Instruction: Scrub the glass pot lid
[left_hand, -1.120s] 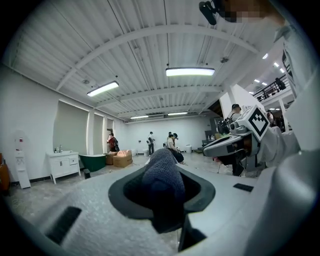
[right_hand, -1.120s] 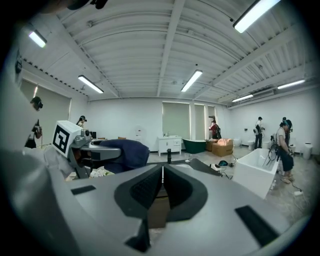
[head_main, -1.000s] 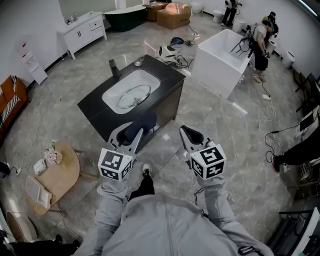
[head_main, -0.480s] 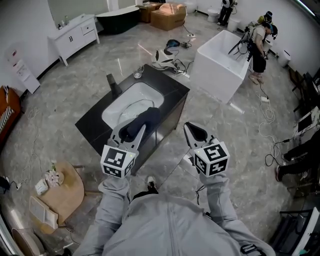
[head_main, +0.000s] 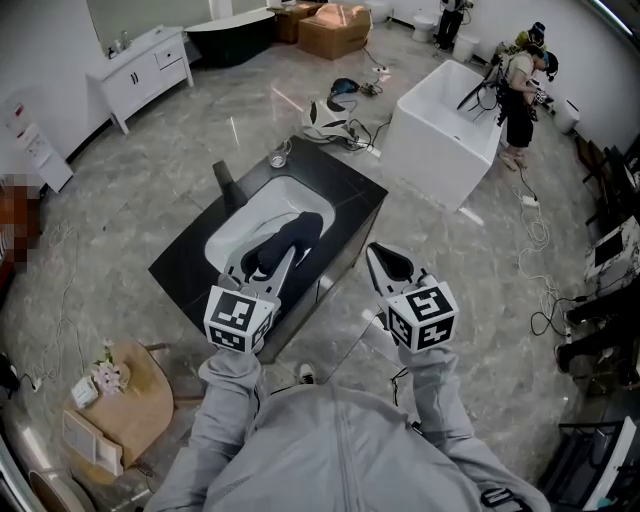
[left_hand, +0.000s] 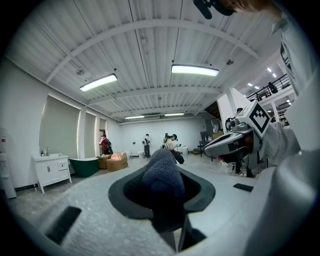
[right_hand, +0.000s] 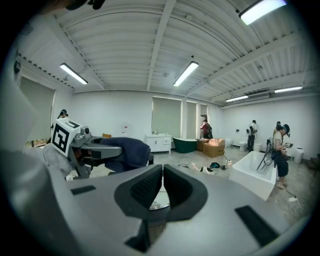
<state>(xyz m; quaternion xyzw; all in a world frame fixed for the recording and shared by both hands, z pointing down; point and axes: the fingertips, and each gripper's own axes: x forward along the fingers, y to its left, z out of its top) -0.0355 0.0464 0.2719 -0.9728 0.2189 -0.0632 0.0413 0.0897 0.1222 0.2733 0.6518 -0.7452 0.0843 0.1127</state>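
Note:
A black vanity (head_main: 345, 195) with a white sink (head_main: 235, 230) stands ahead of me in the head view. My left gripper (head_main: 268, 262) is shut on a dark blue cloth (head_main: 295, 235), which hangs over the sink basin and covers most of it. I cannot make out the glass pot lid under the cloth. In the left gripper view the cloth (left_hand: 162, 175) bulges up between the jaws. My right gripper (head_main: 383, 260) is shut and empty, held over the floor just off the vanity's near right corner. In the right gripper view its pads (right_hand: 150, 187) meet, and the cloth (right_hand: 125, 152) shows at the left.
A black faucet (head_main: 225, 180) and a small cup (head_main: 279, 158) sit at the vanity's far end. A white bathtub (head_main: 440, 120) stands to the right with a person (head_main: 520, 90) beside it. Cables and gear lie on the floor (head_main: 335, 110). A round wooden table (head_main: 125, 400) is at lower left.
The vanity has come closer. Both grippers have moved forward; the left one now carries the cloth over the sink basin, covering the lid that showed earlier.

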